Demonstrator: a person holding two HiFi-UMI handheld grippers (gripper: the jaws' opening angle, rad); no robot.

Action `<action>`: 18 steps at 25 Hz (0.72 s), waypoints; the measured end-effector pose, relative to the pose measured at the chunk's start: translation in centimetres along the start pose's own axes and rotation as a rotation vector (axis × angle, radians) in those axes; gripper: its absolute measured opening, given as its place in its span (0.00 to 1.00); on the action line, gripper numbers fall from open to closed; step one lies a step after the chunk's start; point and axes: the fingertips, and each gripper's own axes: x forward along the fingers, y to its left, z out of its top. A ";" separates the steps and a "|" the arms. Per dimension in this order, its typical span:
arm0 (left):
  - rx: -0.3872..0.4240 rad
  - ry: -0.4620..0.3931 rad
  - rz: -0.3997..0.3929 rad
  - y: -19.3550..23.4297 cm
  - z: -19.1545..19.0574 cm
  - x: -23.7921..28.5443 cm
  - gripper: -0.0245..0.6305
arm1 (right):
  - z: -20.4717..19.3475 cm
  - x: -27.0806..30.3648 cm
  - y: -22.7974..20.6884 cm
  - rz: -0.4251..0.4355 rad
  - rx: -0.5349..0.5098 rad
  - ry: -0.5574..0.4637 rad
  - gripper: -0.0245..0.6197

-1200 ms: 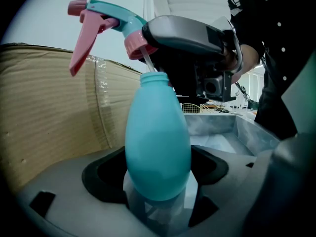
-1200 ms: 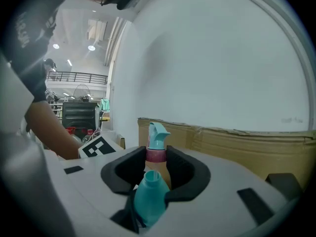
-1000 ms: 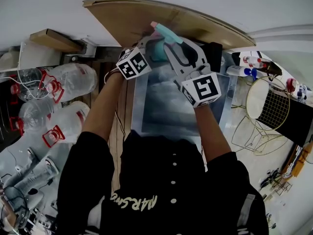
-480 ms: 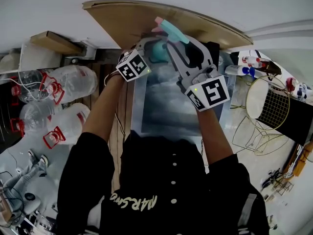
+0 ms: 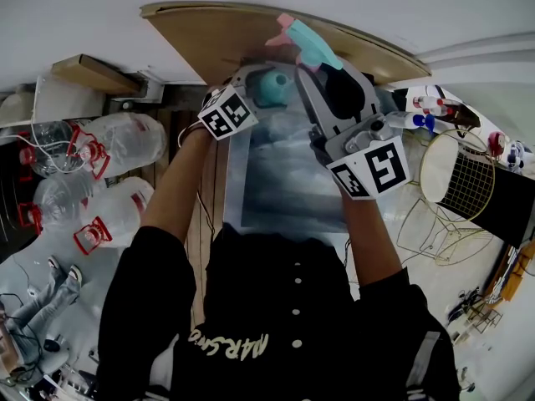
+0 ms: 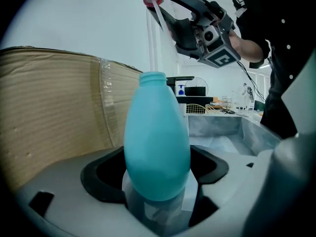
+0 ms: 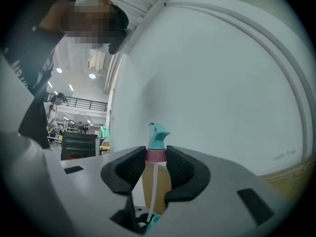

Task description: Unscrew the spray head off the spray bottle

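Teal bottle (image 6: 157, 142) stands upright, clamped at its belly by the left gripper (image 6: 157, 181); above it the right gripper (image 7: 156, 157) pinches the spray head (image 7: 157, 135) between its jaws by the pink collar (image 7: 156, 155). Lift straight up (no tilting) until the thin dip tube (image 7: 152, 186) clears the open neck (image 6: 152, 78).

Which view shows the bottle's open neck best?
The left gripper view: the teal bottle stands in the left gripper, bare neck sharp against the wall. The head view shows only its top from above. The right gripper view shows just a teal sliver low down, under the spray head.
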 end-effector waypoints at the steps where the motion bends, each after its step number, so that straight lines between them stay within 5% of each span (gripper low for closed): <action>1: 0.000 0.000 0.000 0.0 0.0 0.0 0.64 | 0.4 0.0 0.0 -0.001 -0.003 -0.007 0.26; 18: -0.016 -0.015 0.025 0.1 0.2 -0.3 0.66 | 2.3 -1.3 -0.7 -0.032 -0.029 -0.018 0.26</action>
